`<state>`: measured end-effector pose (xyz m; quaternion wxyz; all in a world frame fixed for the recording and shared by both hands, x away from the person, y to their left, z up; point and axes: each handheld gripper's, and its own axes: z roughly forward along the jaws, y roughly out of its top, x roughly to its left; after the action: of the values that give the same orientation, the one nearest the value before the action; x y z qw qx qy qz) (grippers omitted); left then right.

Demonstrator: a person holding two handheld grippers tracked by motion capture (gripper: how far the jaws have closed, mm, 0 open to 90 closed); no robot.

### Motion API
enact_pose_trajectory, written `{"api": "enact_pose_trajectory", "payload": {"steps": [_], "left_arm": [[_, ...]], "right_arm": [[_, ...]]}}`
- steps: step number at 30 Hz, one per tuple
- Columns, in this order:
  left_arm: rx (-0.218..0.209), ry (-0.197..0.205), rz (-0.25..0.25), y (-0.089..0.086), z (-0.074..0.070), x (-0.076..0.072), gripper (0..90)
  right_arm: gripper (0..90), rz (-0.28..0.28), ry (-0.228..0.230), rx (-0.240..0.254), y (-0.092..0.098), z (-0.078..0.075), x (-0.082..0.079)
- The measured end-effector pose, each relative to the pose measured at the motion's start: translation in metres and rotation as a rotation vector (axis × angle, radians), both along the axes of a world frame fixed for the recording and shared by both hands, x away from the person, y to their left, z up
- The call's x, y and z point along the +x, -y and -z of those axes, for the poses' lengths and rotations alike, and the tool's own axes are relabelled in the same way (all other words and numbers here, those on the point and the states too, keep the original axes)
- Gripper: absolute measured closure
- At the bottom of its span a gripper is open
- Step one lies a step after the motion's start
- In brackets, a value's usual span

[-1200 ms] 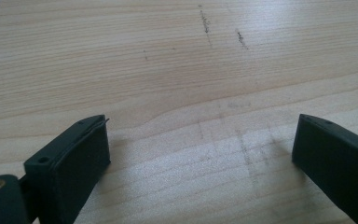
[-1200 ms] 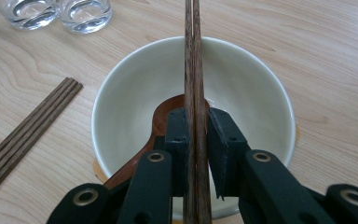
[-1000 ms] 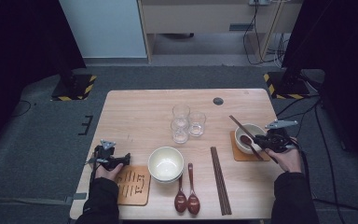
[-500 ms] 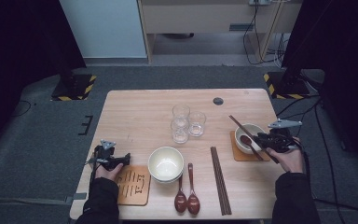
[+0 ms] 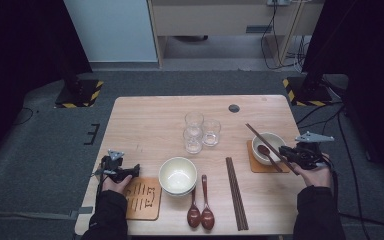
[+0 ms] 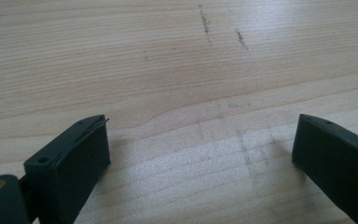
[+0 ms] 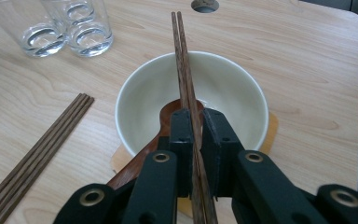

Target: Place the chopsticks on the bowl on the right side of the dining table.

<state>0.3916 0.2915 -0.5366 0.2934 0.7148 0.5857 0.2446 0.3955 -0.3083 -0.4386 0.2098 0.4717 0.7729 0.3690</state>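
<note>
Around the bowl: we see the small white bowl (image 7: 191, 100) on its coaster (image 5: 260, 164) with a brown spoon (image 5: 269, 156) inside; three glasses (image 5: 200, 131) stand well to its left, a second pair of chopsticks (image 5: 236, 192) lies near its left, and a larger bowl (image 5: 178, 175) and two spoons (image 5: 200, 205) sit further left.
In the way: we find nothing between the held chopsticks (image 7: 186, 79) and the bowl rim.
Change: we see the right gripper (image 7: 195, 135) raised a little, the chopsticks lifted with it; its fingers have just been closing.
Chopsticks versus fingers: we find the pair clenched between the right fingers, tips reaching over the bowl.
Left gripper (image 6: 200, 149): fingers released, spread over bare table (image 6: 177, 70) left of the larger bowl.
</note>
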Motion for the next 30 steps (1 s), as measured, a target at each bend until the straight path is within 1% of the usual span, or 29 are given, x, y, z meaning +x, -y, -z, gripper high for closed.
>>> {"api": "enact_pose_trajectory", "payload": {"steps": [1, 4, 6, 9, 10, 16, 18, 25, 26, 30], "left_arm": [[0.000, 0.000, 0.000, 0.000, 0.000, 0.000, 2.9], [0.000, 0.000, 0.000, 0.000, 0.000, 0.000, 3.0], [0.000, 0.000, 0.000, 0.000, 0.000, 0.000, 2.9], [0.000, 0.000, 0.000, 0.000, 0.000, 0.000, 2.9], [0.000, 0.000, 0.000, 0.000, 0.000, 0.000, 2.9], [0.000, 0.000, 0.000, 0.000, 0.000, 0.000, 2.9], [0.000, 0.000, 0.000, 0.000, 0.000, 0.000, 2.9], [0.000, 0.000, 0.000, 0.000, 0.000, 0.000, 2.9], [0.000, 0.000, 0.000, 0.000, 0.000, 0.000, 2.9], [0.000, 0.000, 0.000, 0.000, 0.000, 0.000, 2.9]], "right_arm": [[84.0, 0.003, -0.002, 0.006, 0.000, -0.001, -0.003], [85.1, 0.006, 0.000, 0.006, 0.000, -0.001, -0.010], [85.8, 0.010, -0.002, -0.002, -0.001, 0.000, -0.017], [86.5, 0.016, -0.014, -0.004, -0.001, 0.002, -0.024], [86.8, 0.026, -0.019, 0.000, -0.001, 0.003, -0.026], [87.3, 0.029, -0.036, 0.007, -0.001, 0.009, -0.033], [87.5, 0.035, -0.044, -0.003, -0.002, 0.011, -0.036], [87.5, 0.062, -0.063, -0.016, 0.003, 0.019, -0.045], [87.5, 0.067, -0.071, -0.015, 0.003, 0.019, -0.046], [87.4, 0.078, -0.073, -0.017, 0.006, 0.021, -0.046]]}}
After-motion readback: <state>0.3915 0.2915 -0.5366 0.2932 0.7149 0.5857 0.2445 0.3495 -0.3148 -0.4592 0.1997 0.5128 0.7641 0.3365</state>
